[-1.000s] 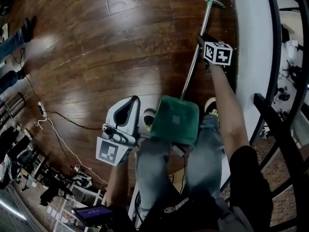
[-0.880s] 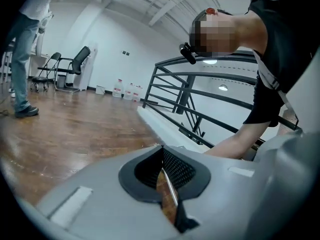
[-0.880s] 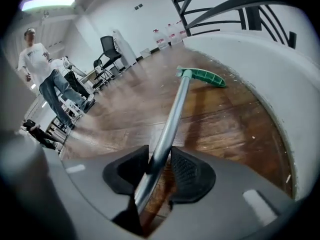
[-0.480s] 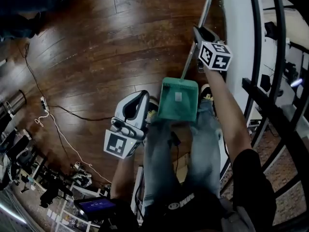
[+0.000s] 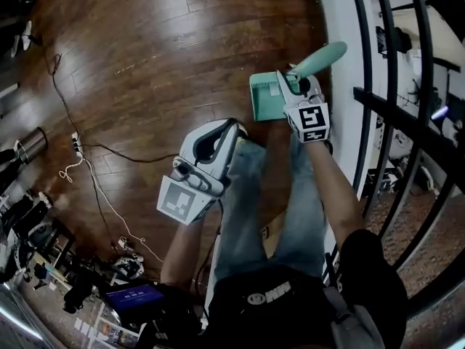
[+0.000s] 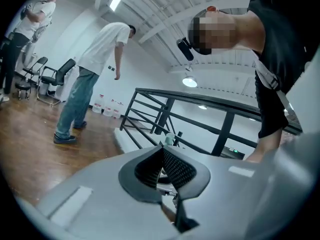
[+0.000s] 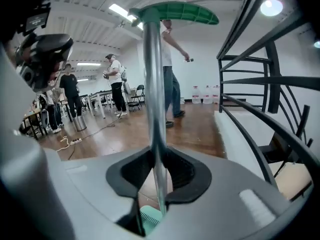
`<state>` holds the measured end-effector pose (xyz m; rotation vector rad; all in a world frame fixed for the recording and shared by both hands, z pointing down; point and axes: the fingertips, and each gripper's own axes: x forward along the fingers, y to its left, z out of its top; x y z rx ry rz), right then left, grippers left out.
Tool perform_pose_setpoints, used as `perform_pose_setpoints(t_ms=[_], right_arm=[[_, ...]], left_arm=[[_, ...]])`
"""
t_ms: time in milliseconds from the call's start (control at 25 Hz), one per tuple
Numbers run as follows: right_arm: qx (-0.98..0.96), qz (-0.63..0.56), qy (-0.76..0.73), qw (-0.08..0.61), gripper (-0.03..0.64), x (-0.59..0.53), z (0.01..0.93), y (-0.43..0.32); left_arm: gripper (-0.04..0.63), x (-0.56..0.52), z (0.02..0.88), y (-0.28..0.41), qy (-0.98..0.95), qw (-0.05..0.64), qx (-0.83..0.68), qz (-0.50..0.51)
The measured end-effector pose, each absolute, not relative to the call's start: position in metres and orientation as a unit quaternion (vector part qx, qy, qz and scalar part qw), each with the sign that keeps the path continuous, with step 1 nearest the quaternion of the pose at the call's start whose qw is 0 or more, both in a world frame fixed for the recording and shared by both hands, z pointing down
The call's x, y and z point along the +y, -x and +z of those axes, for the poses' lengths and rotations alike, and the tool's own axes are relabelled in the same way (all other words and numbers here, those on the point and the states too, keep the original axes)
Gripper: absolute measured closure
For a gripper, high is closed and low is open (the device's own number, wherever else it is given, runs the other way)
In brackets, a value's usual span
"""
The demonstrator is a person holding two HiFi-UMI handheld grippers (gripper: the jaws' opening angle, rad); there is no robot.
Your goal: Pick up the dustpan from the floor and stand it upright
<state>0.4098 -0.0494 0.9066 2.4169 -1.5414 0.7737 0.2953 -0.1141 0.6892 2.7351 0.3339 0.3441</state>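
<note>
The dustpan hangs off the wooden floor: its green pan [image 5: 265, 97] is low, and its green hand grip [image 5: 320, 58] points up toward me. My right gripper [image 5: 294, 84] grips the dustpan's metal pole [image 7: 154, 109], which runs nearly upright between the pads, with the grip [image 7: 175, 13] above and the pan [image 7: 150, 216] below. Its jaws are closing on the pole. My left gripper [image 5: 234, 126] is held over my left leg, apart from the dustpan. It [image 6: 162, 149] is shut with nothing in it.
A black railing [image 5: 392, 107] and a white ledge [image 5: 338, 20] run along the right, close to the dustpan. A cable with a power strip [image 5: 76, 147] and a metal bin [image 5: 22, 145] lie at the left. Several people [image 7: 115, 84] stand farther off in the room.
The right gripper has risen with the dustpan, swinging it from lying on the floor to hanging with its pole nearly upright. The left gripper has risen too.
</note>
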Motion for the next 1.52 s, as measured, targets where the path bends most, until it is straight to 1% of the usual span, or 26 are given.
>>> perform_pose_setpoints(t_ms=[160, 360, 400, 480, 640, 800, 880, 1000, 1040, 1080, 1120, 1200, 1280, 1360, 1520], right_arm=[[-0.520, 0.251, -0.812, 0.084, 0.526, -0.028, 0.903, -0.375], [-0.523, 0.244, -0.815, 0.056, 0.514, -0.006, 0.904, -0.353], [-0.525, 0.239, -0.815, 0.056, 0.514, -0.005, 0.904, -0.352], [-0.537, 0.232, -0.809, 0.058, 0.468, -0.006, 0.904, -0.350], [-0.558, 0.229, -0.795, 0.064, 0.465, 0.008, 0.897, -0.343], [-0.582, 0.225, -0.778, 0.080, 0.471, 0.028, 0.859, -0.336], [-0.598, 0.210, -0.769, 0.083, 0.477, 0.037, 0.826, -0.330], [-0.623, 0.175, -0.757, 0.090, 0.531, 0.047, 0.775, -0.306], [-0.628, 0.170, -0.754, 0.087, 0.561, 0.051, 0.758, -0.292], [-0.632, 0.175, -0.751, 0.074, 0.600, 0.057, 0.738, -0.273], [-0.635, 0.186, -0.748, 0.051, 0.614, 0.066, 0.713, -0.251], [-0.639, 0.197, -0.744, 0.004, 0.614, 0.086, 0.653, -0.225], [-0.655, 0.156, -0.739, -0.022, 0.614, 0.093, 0.588, -0.233], [-0.668, 0.106, -0.735, -0.033, 0.614, 0.092, 0.524, -0.240], [-0.697, 0.047, -0.715, -0.039, 0.614, 0.060, 0.427, -0.198]], left_arm=[[0.576, -0.103, 0.682, -0.277, -0.967, 0.169, 0.144, 0.124], [0.576, -0.088, 0.678, -0.254, -0.970, 0.154, 0.141, 0.122], [0.577, -0.086, 0.678, -0.250, -0.972, 0.148, 0.136, 0.121], [0.576, -0.082, 0.677, -0.245, -0.976, 0.140, 0.120, 0.117], [0.577, -0.063, 0.665, -0.244, -0.978, 0.135, 0.110, 0.116], [0.577, -0.037, 0.627, -0.250, -0.979, 0.125, 0.111, 0.113], [0.577, -0.024, 0.602, -0.252, -0.983, 0.112, 0.109, 0.099], [0.577, -0.014, 0.569, -0.242, -0.987, 0.092, 0.109, 0.073], [0.577, -0.013, 0.560, -0.234, -0.988, 0.090, 0.108, 0.069], [0.577, -0.008, 0.550, -0.221, -0.988, 0.090, 0.105, 0.071], [0.577, 0.002, 0.539, -0.206, -0.988, 0.091, 0.102, 0.078], [0.577, 0.026, 0.513, -0.182, -0.988, 0.084, 0.091, 0.091], [0.577, 0.040, 0.487, -0.179, -0.992, 0.063, 0.070, 0.086], [0.577, 0.044, 0.460, -0.178, -0.995, 0.048, 0.053, 0.069], [0.577, 0.016, 0.410, -0.147, -0.998, 0.046, 0.034, 0.028]])
